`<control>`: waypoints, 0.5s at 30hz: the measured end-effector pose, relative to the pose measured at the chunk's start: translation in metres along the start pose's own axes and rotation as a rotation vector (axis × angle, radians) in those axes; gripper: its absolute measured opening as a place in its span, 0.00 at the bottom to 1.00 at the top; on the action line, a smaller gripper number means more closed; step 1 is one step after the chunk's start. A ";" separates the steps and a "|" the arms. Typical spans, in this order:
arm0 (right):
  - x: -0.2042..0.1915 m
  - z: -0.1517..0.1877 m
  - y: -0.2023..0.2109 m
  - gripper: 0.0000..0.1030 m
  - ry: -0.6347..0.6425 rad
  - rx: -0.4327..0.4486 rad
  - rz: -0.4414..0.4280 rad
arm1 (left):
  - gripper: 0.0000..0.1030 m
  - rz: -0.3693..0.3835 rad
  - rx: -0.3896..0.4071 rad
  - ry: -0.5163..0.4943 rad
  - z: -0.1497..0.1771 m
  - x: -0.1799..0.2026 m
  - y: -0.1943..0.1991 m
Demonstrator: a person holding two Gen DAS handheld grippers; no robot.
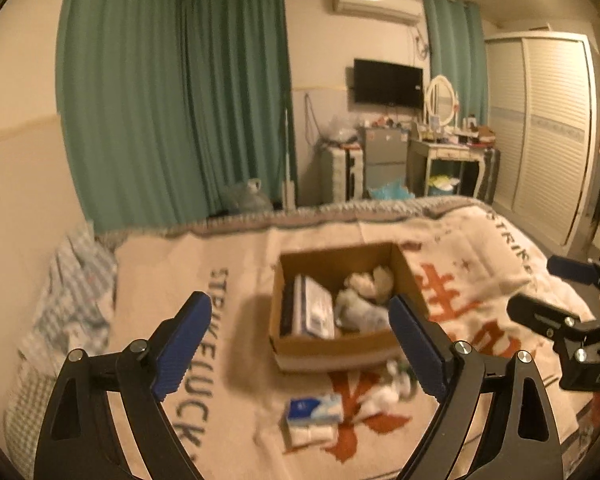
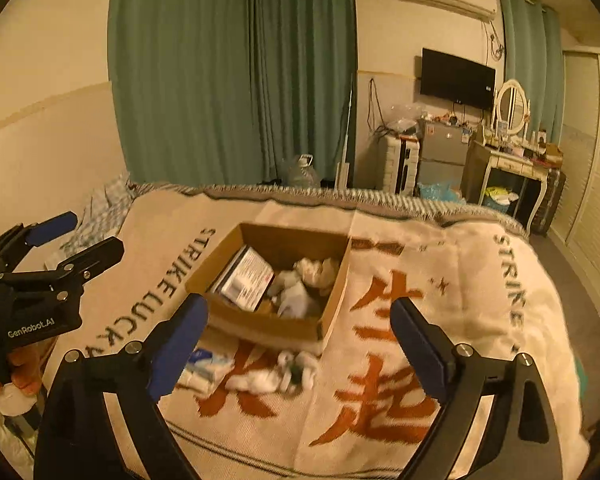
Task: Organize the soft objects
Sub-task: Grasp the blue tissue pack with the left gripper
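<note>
Box: square brown cardboard box (image 2: pixel 260 320), open-topped, on woven blanket (image 2: pixel 440 280).
Left gripper (image 1: pixel 300 344): ribbed blue fingers (image 1: pixel 184 344) wide, empty.
Right gripper (image 2: pixel 300 344): wide, empty.
Six o'clock of box: crumpled white cloth (image 2: pixel 276 376).

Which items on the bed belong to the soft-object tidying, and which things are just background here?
Job items:
cardboard box holding white soft items and a flat packet
tissue pack on the blanket
white crumpled cloth on the blanket
left gripper and right gripper, both open and empty

Background:
wall TV
green curtains
dressing table
water jug
</note>
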State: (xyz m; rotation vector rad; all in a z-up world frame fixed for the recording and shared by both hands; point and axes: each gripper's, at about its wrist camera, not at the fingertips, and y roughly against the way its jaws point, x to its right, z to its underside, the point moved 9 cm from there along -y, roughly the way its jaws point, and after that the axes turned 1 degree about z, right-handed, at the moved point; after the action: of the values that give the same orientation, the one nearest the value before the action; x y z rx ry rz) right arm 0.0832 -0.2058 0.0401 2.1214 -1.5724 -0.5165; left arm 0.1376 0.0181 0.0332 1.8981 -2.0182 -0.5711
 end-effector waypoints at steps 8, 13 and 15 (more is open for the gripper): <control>-0.015 0.078 -0.071 0.90 0.040 -0.171 -0.006 | 0.89 0.012 -0.183 -0.004 0.081 0.003 -0.058; -0.012 0.102 -0.112 0.90 0.051 -0.226 -0.001 | 0.88 -0.007 -0.316 -0.005 0.127 0.006 -0.103; -0.012 0.108 -0.125 0.90 0.066 -0.231 0.011 | 0.87 -0.002 -0.358 0.003 0.141 0.005 -0.116</control>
State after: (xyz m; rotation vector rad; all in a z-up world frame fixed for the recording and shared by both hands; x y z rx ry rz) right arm 0.1203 -0.1773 -0.1184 1.9358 -1.4141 -0.5883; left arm 0.1704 0.0183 -0.1470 1.6842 -1.7691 -0.8637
